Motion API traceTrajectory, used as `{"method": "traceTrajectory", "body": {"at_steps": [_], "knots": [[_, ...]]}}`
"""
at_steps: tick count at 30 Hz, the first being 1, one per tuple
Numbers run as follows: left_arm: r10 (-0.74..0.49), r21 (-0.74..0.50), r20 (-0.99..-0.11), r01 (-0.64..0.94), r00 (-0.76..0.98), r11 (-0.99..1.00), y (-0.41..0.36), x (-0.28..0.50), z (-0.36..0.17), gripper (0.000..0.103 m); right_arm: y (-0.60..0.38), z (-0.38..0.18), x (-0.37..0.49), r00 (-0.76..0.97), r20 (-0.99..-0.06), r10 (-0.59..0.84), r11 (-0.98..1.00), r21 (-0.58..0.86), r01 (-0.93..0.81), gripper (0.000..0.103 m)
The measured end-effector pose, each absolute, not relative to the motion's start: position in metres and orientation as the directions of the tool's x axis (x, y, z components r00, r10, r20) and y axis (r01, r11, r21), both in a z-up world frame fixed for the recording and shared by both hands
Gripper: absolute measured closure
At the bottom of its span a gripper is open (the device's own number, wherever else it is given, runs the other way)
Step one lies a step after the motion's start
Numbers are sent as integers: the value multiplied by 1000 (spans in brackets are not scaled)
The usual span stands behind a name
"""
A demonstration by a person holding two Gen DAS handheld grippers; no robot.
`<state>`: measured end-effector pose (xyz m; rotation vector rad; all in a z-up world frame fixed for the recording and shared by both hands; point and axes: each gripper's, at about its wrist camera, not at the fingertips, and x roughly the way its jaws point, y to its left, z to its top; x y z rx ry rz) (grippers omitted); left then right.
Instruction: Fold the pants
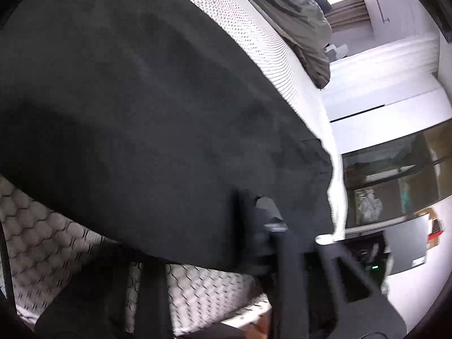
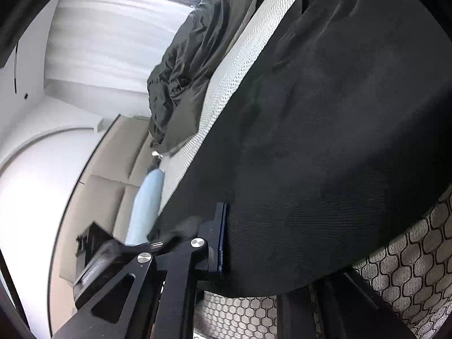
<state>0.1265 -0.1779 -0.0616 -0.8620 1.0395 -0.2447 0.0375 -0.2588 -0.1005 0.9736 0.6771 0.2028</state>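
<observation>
Black pants [image 1: 141, 99] lie spread over a white mattress with a honeycomb pattern [image 1: 42, 226] and fill most of both views. In the left wrist view my left gripper [image 1: 268, 226] is at the pants' near right edge, its jaws closed on a bunched bit of the dark cloth. In the right wrist view the pants [image 2: 339, 113] reach down to my right gripper [image 2: 197, 231]. Its blue-edged finger [image 2: 221, 237] presses against the pants' left edge, with cloth pinched between the jaws. The picture near both grips is blurred.
A crumpled grey-green duvet [image 1: 296, 14] [image 2: 192, 56] lies further up the mattress [image 2: 409, 254]. A light blue cloth [image 2: 147, 206] hangs at the bed's side. A glass-fronted cabinet [image 1: 395, 175] and white walls stand beyond the bed edge.
</observation>
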Motion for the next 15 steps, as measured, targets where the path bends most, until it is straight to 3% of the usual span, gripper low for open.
{"method": "traceTrajectory", "body": {"at_steps": [2, 9, 15], "knots": [[-535, -725, -643, -211, 548, 656, -182, 125, -66, 97, -256, -104, 45, 765, -466, 445, 582, 799, 148, 88], [-504, -697, -634, -151, 587, 701, -170, 114, -66, 95, -275, -107, 42, 772, -455, 444, 566, 810, 152, 96], [-463, -701, -625, -191, 629, 687, -118, 100, -64, 95, -344, -101, 3, 863, -441, 245, 516, 813, 269, 98]]}}
